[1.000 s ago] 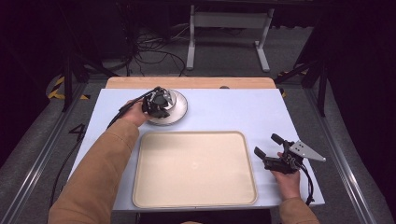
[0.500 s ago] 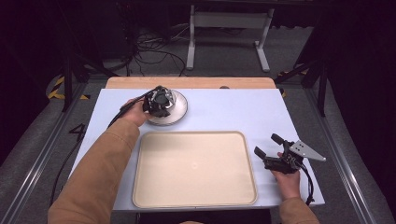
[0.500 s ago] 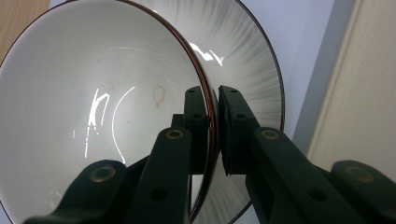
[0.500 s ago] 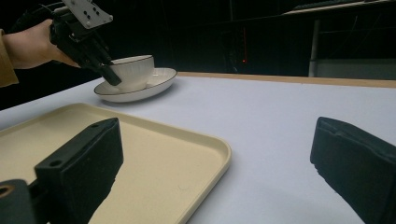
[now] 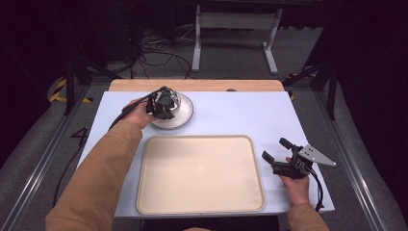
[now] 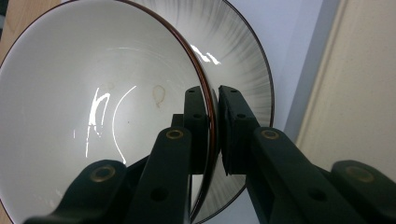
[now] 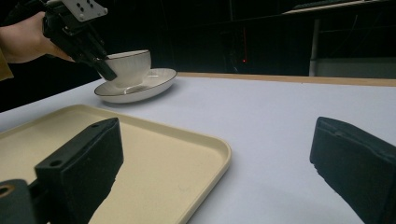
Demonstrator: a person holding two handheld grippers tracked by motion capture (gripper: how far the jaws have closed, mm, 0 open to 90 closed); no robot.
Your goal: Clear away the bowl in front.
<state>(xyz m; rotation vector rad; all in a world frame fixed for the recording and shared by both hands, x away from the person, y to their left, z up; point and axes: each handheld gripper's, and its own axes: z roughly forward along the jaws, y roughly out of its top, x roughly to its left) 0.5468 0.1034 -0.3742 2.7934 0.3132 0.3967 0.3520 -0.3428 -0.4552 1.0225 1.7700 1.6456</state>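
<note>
Two black handheld grippers are seen at work over a pale blue table (image 5: 231,115) in the high view. The left gripper (image 5: 163,105) is held over a white ceramic cup with a dark brown rim (image 5: 169,102), which is set on a matching white saucer (image 5: 185,115) near the table's far left corner. A large cream plastic tray (image 5: 199,173) is laid bare along the near edge, and the right gripper (image 5: 275,150) is rested just beside the tray's right edge, its jaws spread apart.

From the left gripper view, the cup's thin wall (image 6: 140,107) is shown clamped between the two jaws, one inside the bowl and one outside, with the saucer (image 6: 247,70) beneath and the tray (image 6: 364,93) off to one side.

From the right gripper view, the cup (image 7: 128,65) is seen upright on its saucer (image 7: 140,88) at the far side of the table, pinched at its rim by the left gripper (image 7: 105,65), while the right gripper's own jaws are parted with nothing between them above the tray's corner (image 7: 205,154).

The grasp is judged complete and the lift not yet begun. A steady vertical raise would be called for next, the cup being kept level and probably carried toward the tray.
</note>
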